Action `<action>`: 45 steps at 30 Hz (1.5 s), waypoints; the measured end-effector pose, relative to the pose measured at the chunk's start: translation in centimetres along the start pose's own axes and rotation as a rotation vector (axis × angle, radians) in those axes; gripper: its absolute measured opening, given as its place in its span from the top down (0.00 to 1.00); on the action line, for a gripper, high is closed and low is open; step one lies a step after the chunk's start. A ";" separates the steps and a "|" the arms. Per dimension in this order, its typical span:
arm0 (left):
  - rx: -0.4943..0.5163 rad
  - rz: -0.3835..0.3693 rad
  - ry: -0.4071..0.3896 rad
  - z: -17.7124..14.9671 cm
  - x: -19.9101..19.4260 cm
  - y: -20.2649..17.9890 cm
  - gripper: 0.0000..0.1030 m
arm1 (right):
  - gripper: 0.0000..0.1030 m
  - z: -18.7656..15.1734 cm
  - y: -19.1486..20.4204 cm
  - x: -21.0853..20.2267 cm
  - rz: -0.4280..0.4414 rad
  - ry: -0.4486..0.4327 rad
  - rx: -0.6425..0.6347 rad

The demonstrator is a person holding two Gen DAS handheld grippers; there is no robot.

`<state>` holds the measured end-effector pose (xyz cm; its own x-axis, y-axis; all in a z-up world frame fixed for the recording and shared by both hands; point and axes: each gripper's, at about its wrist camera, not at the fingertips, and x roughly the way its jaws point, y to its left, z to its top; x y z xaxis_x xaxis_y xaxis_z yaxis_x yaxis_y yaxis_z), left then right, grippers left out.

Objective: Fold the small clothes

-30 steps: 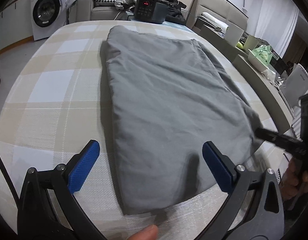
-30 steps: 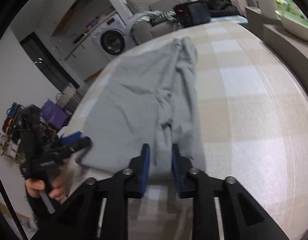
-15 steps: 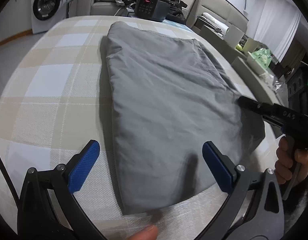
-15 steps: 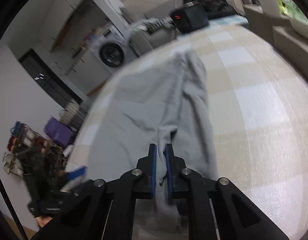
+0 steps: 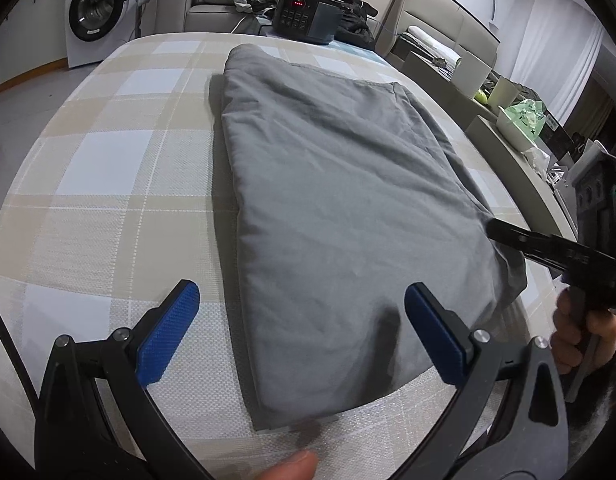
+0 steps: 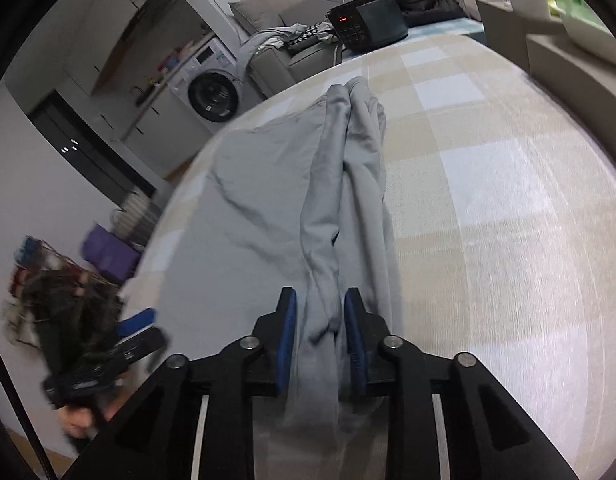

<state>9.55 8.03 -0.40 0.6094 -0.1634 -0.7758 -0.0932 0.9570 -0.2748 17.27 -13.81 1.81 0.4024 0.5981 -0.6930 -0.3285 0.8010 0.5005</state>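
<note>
One garment: grey cloth (image 5: 340, 208), folded into a long panel, flat on the checked table cover (image 5: 108, 184).
Long axis: runs away from both grippers twd the far table edge; near short end sits just in front of the left gripper (image 5: 304, 336).
Right gripper (image 6: 319, 336): at the cloth's right edge; a bunched ridge of fabric runs between the blue pads (image 6: 286, 332). Jaws have just been opening after a tight pinch; gap now narrow, fabric betw. them but not visibly squeezed.
Left gripper: jaws spread wide, nothing betw. them; straddles the near left corner of the cloth from above, not touching as far as seen.
Nearer hand: right is at the fabric; left hovers just short of it.
Judgement: next fold prob. goes along or across that long axis; the right edge needs a re-grip first.
Surface: beige/white plaid fabric, smooth, no clutter near the cloth.
Room: washing machine (image 5: 94, 12) far left; dark appliance w/ red display (image 5: 304, 14) past the far edge; sofa w/ piled clothes behind.
</note>
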 end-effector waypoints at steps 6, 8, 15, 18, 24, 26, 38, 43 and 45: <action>0.001 -0.002 0.000 0.0 0.0 0.0 0.01 | 0.66 -2.5 1.1 -1.8 0.072 0.034 -0.104; 0.005 -0.001 0.004 -0.1 0.1 -0.2 0.01 | 0.66 -3.0 1.5 -1.4 0.039 0.044 -0.139; 0.034 -0.015 0.004 -0.3 -0.3 -1.1 0.01 | 0.93 -2.6 1.4 -1.5 0.055 0.021 -0.132; 0.034 -0.015 0.009 -0.3 -0.3 -1.3 0.01 | 0.93 -2.4 1.0 -2.4 0.082 0.011 -0.125; 0.046 0.020 0.013 -0.3 0.0 -1.2 0.01 | 0.83 -2.7 -0.7 -0.9 0.006 0.057 -0.089; 0.063 0.040 0.008 -0.3 0.0 -1.4 0.01 | 0.77 -2.7 -0.7 -1.2 0.025 0.051 -0.077; 0.191 0.063 0.019 -1.6 1.4 -3.4 0.01 | 0.63 1.3 -0.2 1.0 0.054 -0.008 0.006; 0.225 0.065 0.036 -1.7 1.5 -3.5 0.01 | 0.64 2.6 1.1 3.1 0.019 0.021 -0.030; 0.229 0.071 0.037 -1.7 1.6 -3.5 0.01 | 0.79 3.4 1.6 3.6 -0.018 0.016 -0.034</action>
<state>9.53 4.02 -1.65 0.5781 -0.0986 -0.8100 0.0486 0.9951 -0.0864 21.11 -10.30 1.82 0.3946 0.5830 -0.7102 -0.3503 0.8100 0.4703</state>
